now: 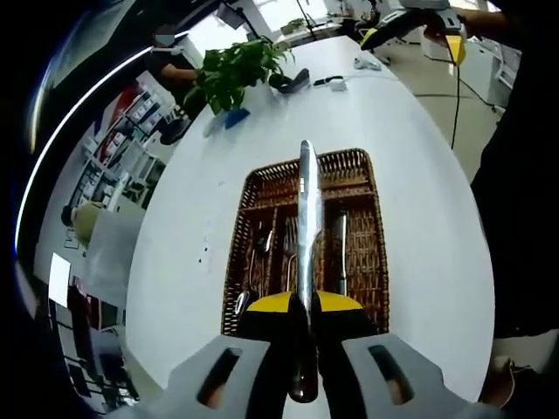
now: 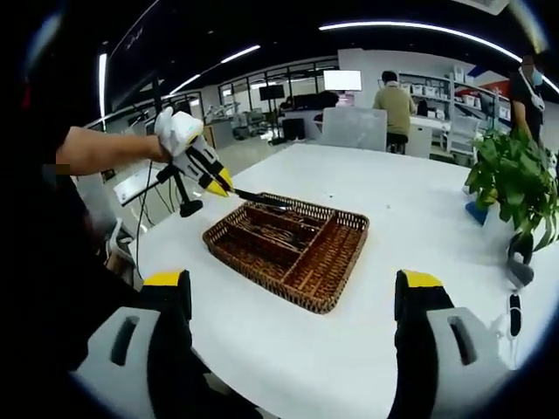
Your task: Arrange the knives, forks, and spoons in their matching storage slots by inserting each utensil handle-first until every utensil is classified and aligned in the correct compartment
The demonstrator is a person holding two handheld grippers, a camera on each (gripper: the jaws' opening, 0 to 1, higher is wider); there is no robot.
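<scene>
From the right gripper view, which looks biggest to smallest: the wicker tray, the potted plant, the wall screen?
1. Wicker tray, clearly the largest.
2. Potted plant.
3. Wall screen, smallest, though it hangs far from the camera, so its true size is unsure.

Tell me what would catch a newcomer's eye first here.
The table knife clamped in the left gripper, blade out over the wicker cutlery tray on the white table. In the right gripper view, the right gripper waits open near the tray, with a potted plant at the table's edge.

Both grippers, left gripper (image 1: 303, 307) and right gripper (image 2: 295, 292), have grey bodies, black yellow-tipped jaws.
</scene>
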